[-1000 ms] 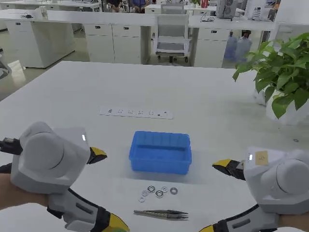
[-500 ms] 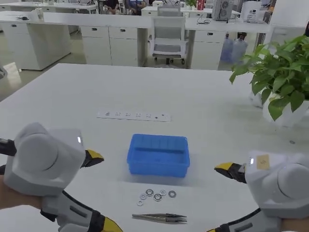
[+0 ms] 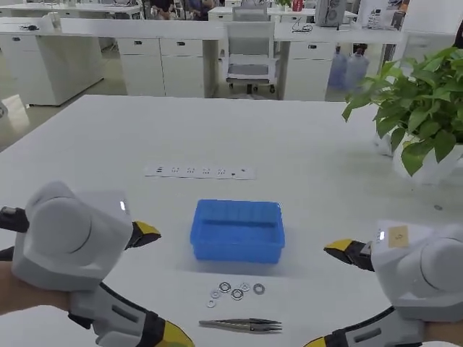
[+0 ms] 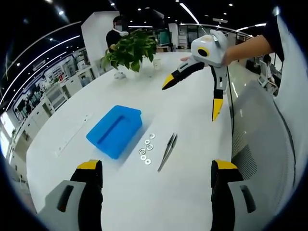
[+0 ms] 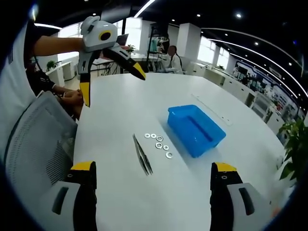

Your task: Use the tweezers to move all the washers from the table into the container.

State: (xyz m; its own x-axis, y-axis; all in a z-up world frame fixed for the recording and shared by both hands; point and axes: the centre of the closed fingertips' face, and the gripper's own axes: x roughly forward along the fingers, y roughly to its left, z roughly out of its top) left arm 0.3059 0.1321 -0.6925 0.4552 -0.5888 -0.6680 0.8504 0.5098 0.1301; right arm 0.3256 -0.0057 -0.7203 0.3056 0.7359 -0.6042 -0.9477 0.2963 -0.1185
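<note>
Several small metal washers (image 3: 235, 290) lie loose on the white table (image 3: 304, 166), just in front of a blue rectangular container (image 3: 237, 231). Metal tweezers (image 3: 241, 326) lie flat on the table a little nearer to me than the washers. My left gripper (image 3: 159, 285) hovers open to the left of them, holding nothing. My right gripper (image 3: 327, 296) hovers open to their right, also holding nothing. The left gripper view looks across the tweezers (image 4: 167, 151), washers (image 4: 147, 149) and container (image 4: 114, 130) to the right gripper (image 4: 191, 98). The right gripper view takes in the tweezers (image 5: 142, 155), washers (image 5: 158, 142), container (image 5: 196, 129) and left gripper (image 5: 113, 87).
A flat white power strip (image 3: 200, 171) lies beyond the container. A leafy potted plant (image 3: 416, 108) stands at the table's right edge. A mesh chair back (image 5: 38, 139) is behind me. White desks and an office chair (image 3: 249, 50) stand past the table.
The head view has drifted slightly. Both grippers stay open in about the same places, and the washers, tweezers and container have not moved.
</note>
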